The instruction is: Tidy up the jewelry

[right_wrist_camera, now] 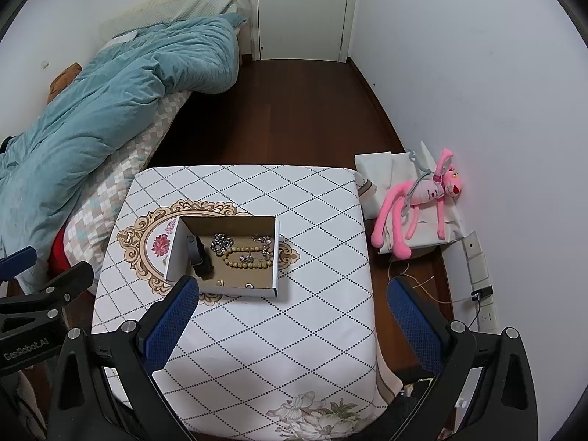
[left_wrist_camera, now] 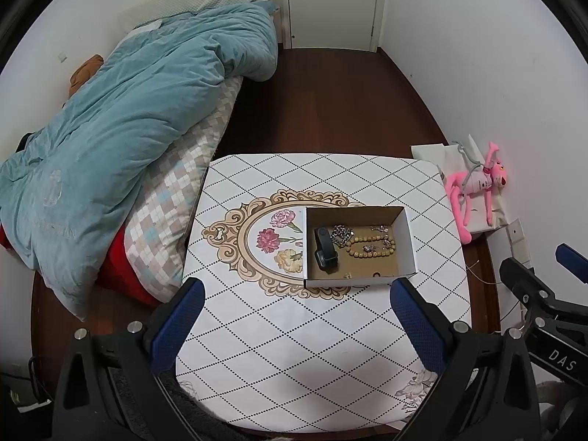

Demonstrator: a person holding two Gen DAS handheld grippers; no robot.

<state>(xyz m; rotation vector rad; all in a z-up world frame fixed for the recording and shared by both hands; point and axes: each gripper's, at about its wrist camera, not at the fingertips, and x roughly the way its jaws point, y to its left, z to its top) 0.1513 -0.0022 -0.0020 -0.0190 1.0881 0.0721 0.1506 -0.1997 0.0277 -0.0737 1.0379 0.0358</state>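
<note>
Both tongs, left tongs [left_wrist_camera: 297,325] and right tongs [right_wrist_camera: 290,325], gape wide, empty, above surface [left_wrist_camera: 294,349]. Cardboard box [left_wrist_camera: 404,235] mid-surface holds bead bracelet [left_wrist_camera: 371,248], watch [left_wrist_camera: 325,250], chain [left_wrist_camera: 341,237]. Pink plush [right_wrist_camera: 415,202] beside right edge; "DAS" on right tongs.

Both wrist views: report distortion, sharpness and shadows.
Left wrist view: strong fisheye bending, dark corners, the table edges bowed; the cardboard box is sharp, its small pieces too tiny to tell. Right wrist view: same bending, even soft light, no glare; the box's left wall shades the dark item inside; a faint pink tint on the wall by the pink plush toy.
</note>
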